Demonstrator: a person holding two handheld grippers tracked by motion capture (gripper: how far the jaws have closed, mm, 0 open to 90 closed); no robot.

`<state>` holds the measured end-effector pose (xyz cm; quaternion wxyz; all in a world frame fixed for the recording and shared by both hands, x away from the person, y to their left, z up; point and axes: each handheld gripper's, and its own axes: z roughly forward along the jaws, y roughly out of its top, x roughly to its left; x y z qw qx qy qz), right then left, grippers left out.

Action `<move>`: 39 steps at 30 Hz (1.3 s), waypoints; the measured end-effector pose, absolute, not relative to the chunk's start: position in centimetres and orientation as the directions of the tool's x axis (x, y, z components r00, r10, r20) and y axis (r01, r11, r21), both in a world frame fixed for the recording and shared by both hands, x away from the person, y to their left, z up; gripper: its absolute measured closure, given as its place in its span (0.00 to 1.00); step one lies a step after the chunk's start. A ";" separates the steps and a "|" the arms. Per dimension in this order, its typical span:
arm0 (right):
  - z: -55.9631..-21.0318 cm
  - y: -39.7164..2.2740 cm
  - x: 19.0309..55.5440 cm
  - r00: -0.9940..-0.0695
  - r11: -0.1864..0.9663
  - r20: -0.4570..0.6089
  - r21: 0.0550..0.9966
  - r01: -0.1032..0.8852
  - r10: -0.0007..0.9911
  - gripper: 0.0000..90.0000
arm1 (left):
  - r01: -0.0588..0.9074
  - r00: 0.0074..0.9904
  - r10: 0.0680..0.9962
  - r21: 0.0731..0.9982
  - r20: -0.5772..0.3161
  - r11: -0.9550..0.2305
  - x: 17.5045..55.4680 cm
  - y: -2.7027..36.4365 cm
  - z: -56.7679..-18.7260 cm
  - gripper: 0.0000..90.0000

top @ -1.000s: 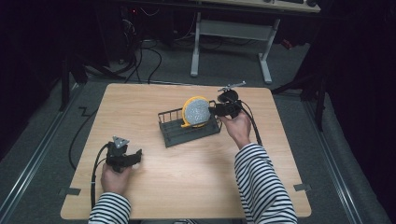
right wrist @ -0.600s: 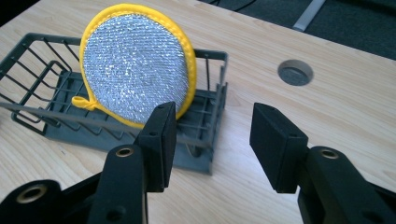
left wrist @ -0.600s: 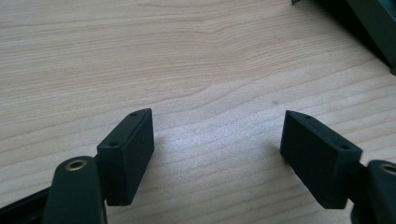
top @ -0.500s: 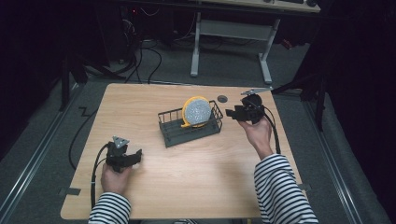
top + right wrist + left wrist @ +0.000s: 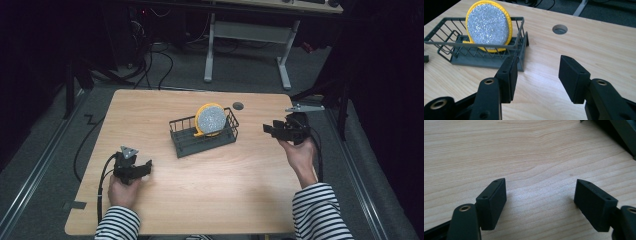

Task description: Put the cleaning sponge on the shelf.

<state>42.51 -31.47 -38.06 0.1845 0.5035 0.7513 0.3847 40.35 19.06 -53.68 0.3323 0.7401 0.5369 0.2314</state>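
Scrubber [image 5: 210, 119], a round silvery mesh pad with a yellow rim, stands on edge in the dark wire basket [image 5: 181, 133] near the middle of the table [image 5: 240, 185], toward its far edge. My right gripper [image 5: 268, 130] is the nearer one, off toward the right edge, jaws just opened and empty, pointing back at the basket's right end. My left gripper [image 5: 146, 167] rests by the near left corner, jaws spread over bare wood.
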 end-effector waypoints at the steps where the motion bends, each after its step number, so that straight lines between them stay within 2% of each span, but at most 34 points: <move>1: -38.1 -31.7 42.2 -0.424 0.197 0.108 0.765 0.614 0.899 0.55 | 0.641 0.317 0.948 0.740 -0.014 -0.203 40.4 19.1 -53.7 0.29; 9: -38.3 -32.8 40.3 -0.423 0.186 0.112 0.779 0.600 0.899 0.55 | 0.641 0.317 0.948 0.740 -0.014 -0.203 40.4 19.1 -53.7 0.29; 24: -38.1 -31.9 36.7 -0.464 0.203 0.091 0.813 0.546 0.881 0.55 | 0.641 0.320 0.947 0.739 -0.012 -0.208 40.3 19.0 -53.7 0.29; 39: -40.9 -31.4 34.3 -0.464 0.225 0.067 0.807 0.545 0.883 0.55 | 0.641 0.320 0.947 0.738 -0.012 -0.208 40.3 19.0 -53.7 0.29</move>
